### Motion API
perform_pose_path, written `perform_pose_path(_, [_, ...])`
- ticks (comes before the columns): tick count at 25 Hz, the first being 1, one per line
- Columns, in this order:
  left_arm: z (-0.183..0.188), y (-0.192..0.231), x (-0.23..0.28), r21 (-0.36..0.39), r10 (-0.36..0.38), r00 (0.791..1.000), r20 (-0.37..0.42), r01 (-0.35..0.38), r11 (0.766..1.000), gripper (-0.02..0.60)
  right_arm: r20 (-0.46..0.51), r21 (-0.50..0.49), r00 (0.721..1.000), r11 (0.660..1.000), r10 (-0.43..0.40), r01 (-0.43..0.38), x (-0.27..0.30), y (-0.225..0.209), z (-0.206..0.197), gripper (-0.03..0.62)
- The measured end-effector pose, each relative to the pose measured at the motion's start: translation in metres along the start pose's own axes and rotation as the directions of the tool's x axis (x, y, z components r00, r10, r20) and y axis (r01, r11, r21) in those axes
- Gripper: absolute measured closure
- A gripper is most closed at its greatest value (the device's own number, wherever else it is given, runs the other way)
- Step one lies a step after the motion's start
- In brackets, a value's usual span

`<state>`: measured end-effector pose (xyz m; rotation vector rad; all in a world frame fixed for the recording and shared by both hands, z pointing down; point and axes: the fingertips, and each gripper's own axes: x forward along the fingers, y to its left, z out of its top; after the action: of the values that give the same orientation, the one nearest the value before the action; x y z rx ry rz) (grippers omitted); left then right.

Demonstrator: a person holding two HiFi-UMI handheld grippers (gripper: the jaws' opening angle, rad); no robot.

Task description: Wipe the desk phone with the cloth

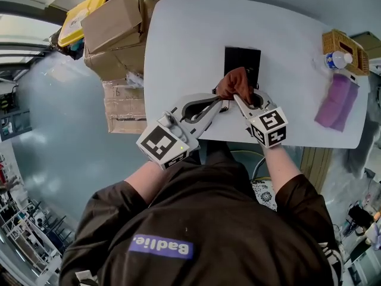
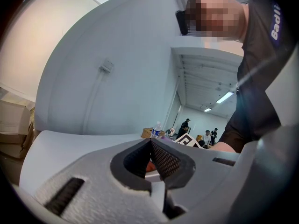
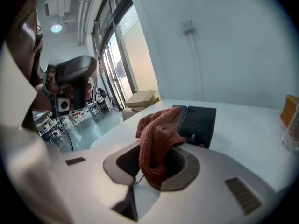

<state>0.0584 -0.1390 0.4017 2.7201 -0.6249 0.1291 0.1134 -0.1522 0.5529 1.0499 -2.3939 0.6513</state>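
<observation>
Right tool (image 1: 237, 98) pinching rust cloth (image 1: 233, 82) at black desk phone (image 1: 242, 60), left tool (image 1: 218, 105) pressed together, bottle (image 1: 336, 59), basket (image 1: 343, 43), purple rag (image 1: 337, 102) on white counter (image 1: 184, 40), cardboard boxes (image 1: 113, 31) beside, grey floor (image 1: 53, 136).

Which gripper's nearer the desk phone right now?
Right. The right gripper, clamping the cloth, sits at the near edge of the desk phone; the left gripper lies beside it, further left.
</observation>
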Motion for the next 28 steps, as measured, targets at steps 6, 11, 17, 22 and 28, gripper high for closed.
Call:
perform_pose_path(6, [0.012,0.006,0.004,0.004,0.031,0.999,0.017,-0.031,1.000,0.566,0.069,-0.053,0.996,0.997,-0.054,0.058,-0.002,-0.052,0.057,0.500])
perform_pose_path(11, [0.015,0.015,0.003,-0.025,0.081,0.997,0.011,-0.080,0.996,0.566,0.088,-0.073,0.994,0.994,-0.071,0.078,0.011,-0.082,0.076,0.499])
perform_pose_path(17, [0.007,0.017,-0.001,-0.028,0.086,0.996,0.005,-0.086,0.996,0.566,0.062,-0.055,0.996,0.996,-0.064,0.067,0.018,-0.079,0.051,0.499])
perform_pose_path(22, [0.002,0.010,-0.001,-0.043,0.075,0.997,-0.011,-0.075,0.996,0.566,0.034,-0.038,0.998,0.998,-0.049,0.050,0.010,-0.064,0.021,0.499])
perform_pose_path(28, [-0.003,0.002,0.000,-0.038,0.044,0.999,-0.025,-0.045,0.998,0.566,-0.017,-0.004,0.999,0.999,-0.037,0.037,0.004,-0.038,-0.019,0.499])
